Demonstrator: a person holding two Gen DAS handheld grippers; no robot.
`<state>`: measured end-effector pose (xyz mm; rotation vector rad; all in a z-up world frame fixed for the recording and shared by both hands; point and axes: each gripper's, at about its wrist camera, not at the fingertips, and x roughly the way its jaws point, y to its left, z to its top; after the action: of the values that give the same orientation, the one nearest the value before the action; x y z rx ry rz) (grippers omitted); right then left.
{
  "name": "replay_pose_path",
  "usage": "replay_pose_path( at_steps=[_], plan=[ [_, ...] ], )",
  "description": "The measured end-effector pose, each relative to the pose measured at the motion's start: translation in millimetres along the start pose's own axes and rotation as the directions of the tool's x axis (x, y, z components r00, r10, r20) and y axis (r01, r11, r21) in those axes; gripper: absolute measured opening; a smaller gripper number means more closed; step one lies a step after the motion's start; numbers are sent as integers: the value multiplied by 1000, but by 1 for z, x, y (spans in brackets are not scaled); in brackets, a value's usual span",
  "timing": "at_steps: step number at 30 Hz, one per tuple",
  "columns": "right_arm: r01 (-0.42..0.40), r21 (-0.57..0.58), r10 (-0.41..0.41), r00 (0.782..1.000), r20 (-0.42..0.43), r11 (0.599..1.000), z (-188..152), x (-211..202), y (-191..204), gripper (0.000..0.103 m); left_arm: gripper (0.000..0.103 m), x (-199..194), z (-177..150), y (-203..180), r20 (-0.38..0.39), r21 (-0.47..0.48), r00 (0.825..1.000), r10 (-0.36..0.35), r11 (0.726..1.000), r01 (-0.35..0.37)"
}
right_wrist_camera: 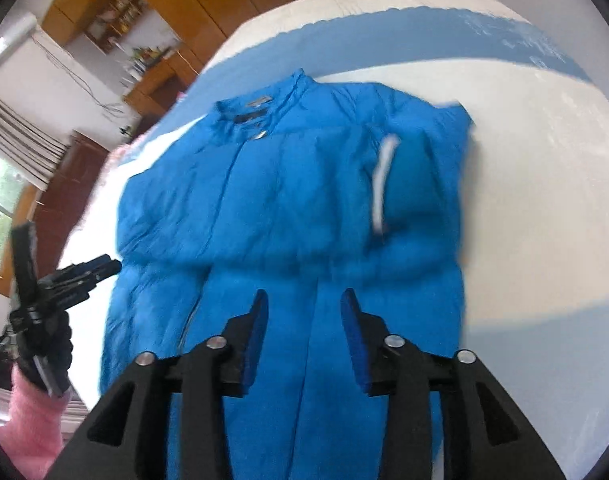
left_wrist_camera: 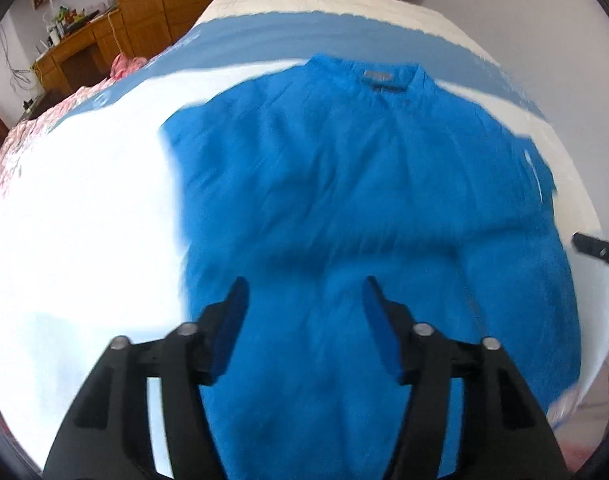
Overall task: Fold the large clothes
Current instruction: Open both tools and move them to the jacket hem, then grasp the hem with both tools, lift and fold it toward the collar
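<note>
A bright blue padded jacket [left_wrist_camera: 344, 184] lies spread on the bed, front up, its collar [left_wrist_camera: 378, 76] at the far end. A white stripe [right_wrist_camera: 380, 184] marks the sleeve folded in on its right side. My left gripper [left_wrist_camera: 305, 284] hovers over the jacket's near half, open, with nothing between its blue pads. My right gripper [right_wrist_camera: 304, 296] hangs over the same near half, open and empty too. In the right wrist view the left gripper [right_wrist_camera: 100, 267] shows at the jacket's left edge, held by a gloved hand [right_wrist_camera: 52, 340] with a pink sleeve.
The bed sheet [left_wrist_camera: 84, 220] is white with blue bands and extends well to the left and right of the jacket. A pink quilt [left_wrist_camera: 44, 120] lies along the bed's left edge. A wooden desk [left_wrist_camera: 84, 48] and cabinets stand beyond it; a window [right_wrist_camera: 0, 208] is at the left.
</note>
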<state>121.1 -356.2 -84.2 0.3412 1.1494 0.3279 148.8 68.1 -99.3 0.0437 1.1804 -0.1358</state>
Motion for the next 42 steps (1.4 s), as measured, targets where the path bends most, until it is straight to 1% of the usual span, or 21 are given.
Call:
replay_pose_path(
  at_steps=[1, 3, 4, 5, 8, 11, 15, 19, 20, 21, 23, 24, 25, 26, 27, 29, 31, 34, 37, 39, 42],
  plan=[
    [1, 14, -1, 1000, -4, 1000, -13, -6, -5, 43, 63, -4, -8, 5, -11, -4, 1000, 16, 1000, -16],
    [14, 51, -13, 1000, -18, 999, -42, -18, -15, 47, 63, -17, -42, 21, -46, -32, 998, 41, 999, -42],
    [20, 66, -18, 1000, -26, 998, -55, -23, -18, 48, 63, -22, -58, 28, -66, -58, 997, 31, 998, -35],
    [25, 82, -23, 999, -34, 996, -68, -27, -22, 48, 64, -26, -70, 32, -81, -80, 997, 17, 996, -24],
    [29, 118, -21, 997, -73, 993, -107, -37, -30, 57, 65, -34, -113, 41, -137, -153, 990, -43, 988, 22],
    [7, 139, 8, 994, -105, 990, -133, -42, -35, 59, 65, -30, -150, 42, -193, -222, 974, -119, 972, 74],
    [-49, 198, 77, 988, -136, 979, -160, -38, -44, 61, 65, -15, -173, 44, -216, -313, 952, -219, 939, 145],
    [-58, 199, 91, 983, -162, 978, -177, -30, -44, 62, 63, -12, -183, 43, -194, -355, 946, -262, 917, 181],
    [-65, 204, 100, 981, -165, 977, -180, -26, -45, 61, 62, -12, -184, 41, -187, -365, 940, -284, 909, 202],
    [-73, 217, 111, 979, -172, 974, -181, -20, -46, 58, 59, -10, -184, 38, -188, -376, 932, -311, 899, 224],
    [-74, 231, 115, 979, -170, 970, -185, -11, -48, 53, 53, -7, -184, 35, -193, -367, 938, -290, 907, 205],
    [-78, 235, 119, 979, -166, 969, -186, -11, -49, 48, 44, -7, -184, 34, -192, -365, 939, -286, 909, 202],
    [-91, 241, 132, 978, -160, 966, -186, -11, -49, 43, 40, -7, -183, 34, -186, -375, 937, -295, 903, 210],
    [-108, 248, 149, 977, -152, 963, -186, -14, -50, 31, 27, -7, -182, 33, -179, -385, 934, -311, 895, 224],
    [-124, 254, 164, 976, -144, 959, -185, -16, -50, 22, 19, -9, -181, 33, -167, -395, 931, -325, 887, 239],
    [-161, 262, 198, 972, -123, 952, -185, -23, -52, 15, 14, -14, -180, 32, -153, -395, 930, -333, 884, 252],
    [-188, 243, 217, 972, -96, 952, -185, -35, -48, 12, 13, -22, -181, 31, -133, -396, 932, -337, 880, 262],
    [-198, 214, 218, 973, -79, 957, -190, -48, -44, 11, 12, -37, -185, 33, -118, -384, 933, -339, 882, 272],
    [-158, 222, 189, 974, -128, 962, -201, -43, -47, 11, 12, -36, -196, 30, -154, -367, 928, -339, 892, 264],
    [-133, 245, 177, 970, -164, 960, -207, -30, -54, 11, 12, -24, -205, 32, -199, -364, 926, -321, 901, 235],
    [-144, 282, 195, 967, -164, 948, -205, -23, -60, 11, 12, -12, -205, 32, -204, -381, 920, -335, 893, 241]
  ],
)
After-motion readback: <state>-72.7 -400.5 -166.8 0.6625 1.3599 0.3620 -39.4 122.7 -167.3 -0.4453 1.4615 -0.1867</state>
